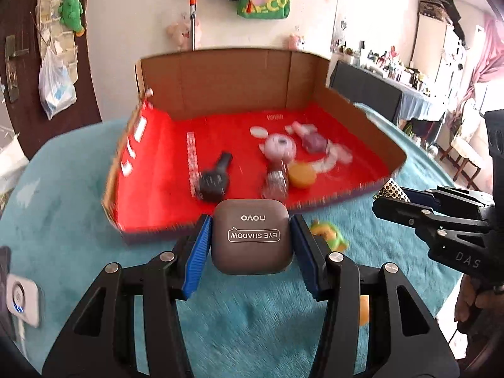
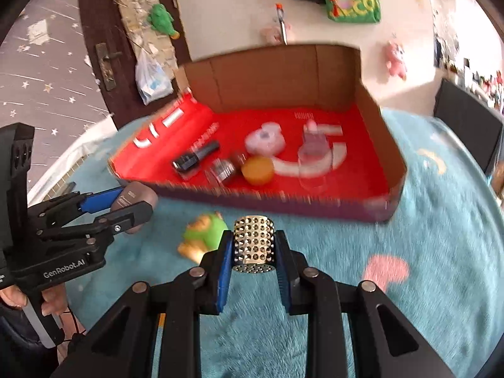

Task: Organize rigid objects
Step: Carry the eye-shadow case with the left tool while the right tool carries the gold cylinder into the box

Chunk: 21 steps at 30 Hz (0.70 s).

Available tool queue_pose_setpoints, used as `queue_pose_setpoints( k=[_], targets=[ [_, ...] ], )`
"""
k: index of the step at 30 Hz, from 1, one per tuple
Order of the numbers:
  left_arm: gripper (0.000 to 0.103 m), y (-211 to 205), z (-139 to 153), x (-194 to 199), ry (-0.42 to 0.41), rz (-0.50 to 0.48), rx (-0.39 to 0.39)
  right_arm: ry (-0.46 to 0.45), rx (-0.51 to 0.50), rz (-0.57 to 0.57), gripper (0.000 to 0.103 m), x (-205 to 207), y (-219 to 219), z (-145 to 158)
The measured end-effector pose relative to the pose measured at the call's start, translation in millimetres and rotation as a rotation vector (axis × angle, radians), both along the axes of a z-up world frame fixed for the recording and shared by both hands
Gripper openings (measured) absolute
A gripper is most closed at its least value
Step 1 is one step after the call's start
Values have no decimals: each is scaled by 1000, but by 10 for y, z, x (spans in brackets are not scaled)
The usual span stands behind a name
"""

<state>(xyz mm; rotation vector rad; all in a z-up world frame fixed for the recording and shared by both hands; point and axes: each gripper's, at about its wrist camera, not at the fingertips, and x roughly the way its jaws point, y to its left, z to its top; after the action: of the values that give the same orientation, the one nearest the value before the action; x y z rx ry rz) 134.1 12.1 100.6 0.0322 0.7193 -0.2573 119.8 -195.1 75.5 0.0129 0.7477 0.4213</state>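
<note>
My left gripper (image 1: 250, 239) is shut on a grey eye shadow case (image 1: 252, 236) and holds it above the teal cloth, just before the near wall of the red-lined cardboard tray (image 1: 151, 220). My right gripper (image 2: 253, 245) is shut on a perforated metal cylinder (image 2: 253, 241), also short of the tray (image 2: 283, 203). Each gripper shows in the other's view, the right (image 1: 390, 193) and the left (image 2: 132, 201). In the tray lie a dark bottle (image 2: 195, 157), an orange ball (image 2: 257, 170), a pink round piece (image 2: 264, 141) and small clear jars.
A green and yellow toy (image 2: 201, 236) lies on the teal cloth (image 2: 409, 315) between the grippers. A white device (image 1: 22, 299) sits at the left edge. Door, hanging bags and plush toys are behind the tray.
</note>
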Motion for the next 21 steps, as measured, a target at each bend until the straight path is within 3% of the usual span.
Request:
queue_pose_setpoints(
  k=[4, 8, 14, 21],
  targets=[
    [49, 112, 176, 294, -1, -11, -2, -32, 25, 38, 27, 217, 86, 251],
    [49, 188, 225, 657, 35, -24, 17, 3, 59, 79, 27, 575, 223, 349],
    [49, 211, 105, 1264, 143, -38, 87, 93, 34, 126, 27, 1216, 491, 267],
    [49, 160, -90, 1653, 233, -47, 169, 208, -36, 154, 27, 1821, 752, 96]
  ],
)
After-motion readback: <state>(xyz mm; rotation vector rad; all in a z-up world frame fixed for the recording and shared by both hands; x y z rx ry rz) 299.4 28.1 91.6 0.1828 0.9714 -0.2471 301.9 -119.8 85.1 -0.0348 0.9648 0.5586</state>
